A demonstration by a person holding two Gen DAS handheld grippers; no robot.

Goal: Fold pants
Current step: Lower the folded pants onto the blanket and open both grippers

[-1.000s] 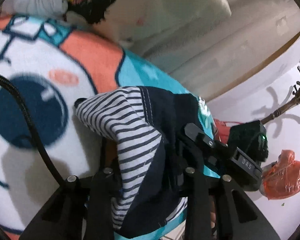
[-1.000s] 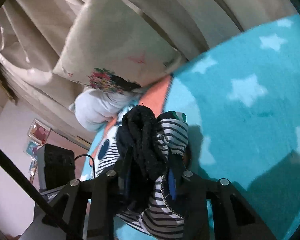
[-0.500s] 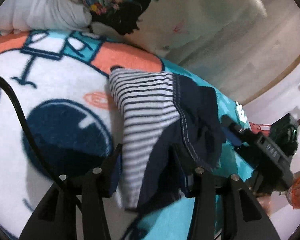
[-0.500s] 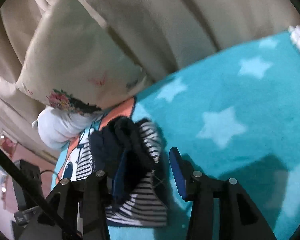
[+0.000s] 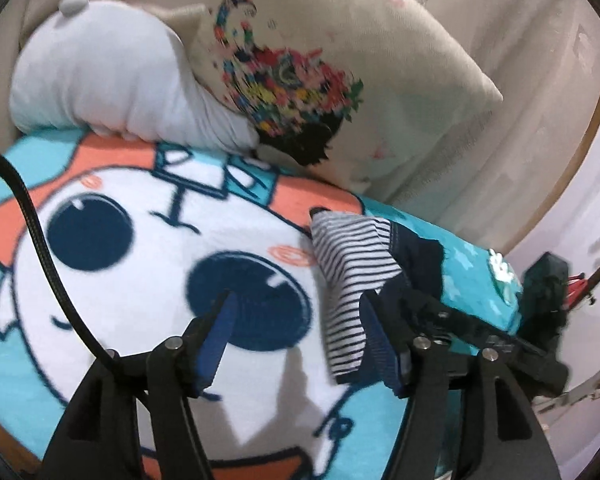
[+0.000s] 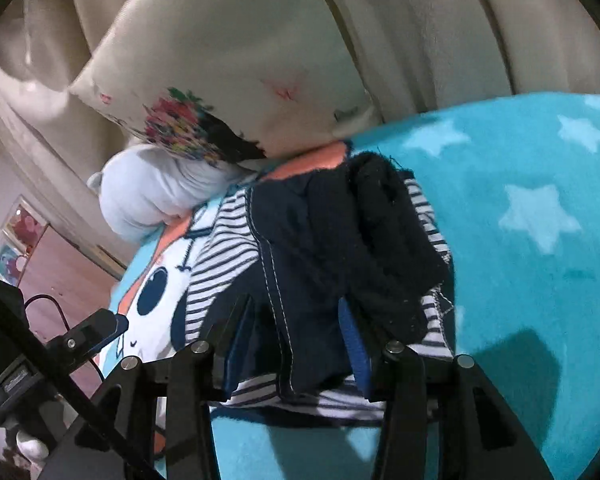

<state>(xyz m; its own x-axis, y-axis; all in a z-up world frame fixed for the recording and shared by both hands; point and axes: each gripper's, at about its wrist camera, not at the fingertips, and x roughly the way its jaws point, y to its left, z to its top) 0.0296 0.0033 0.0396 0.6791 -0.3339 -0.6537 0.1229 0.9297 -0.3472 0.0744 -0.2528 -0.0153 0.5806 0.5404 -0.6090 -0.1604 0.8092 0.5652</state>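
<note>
The pants (image 6: 332,264), navy with striped lining, are lying bunched in a small folded bundle on the cartoon blanket (image 5: 148,272) just below the pillow (image 5: 340,80). The left tool (image 5: 296,308) is standing wide apart and gripping nothing, its jaws having just been opening, with the bundle just beside its right finger. The right tool (image 6: 296,312) is sitting half open, straddling navy cloth without pinching it. This is looking like the release after a fold; next, both tools are needing to clear and flatten the bundle

One pants (image 6: 320,248), one blanket (image 6: 540,184), two pillows (image 5: 380,80)
</note>
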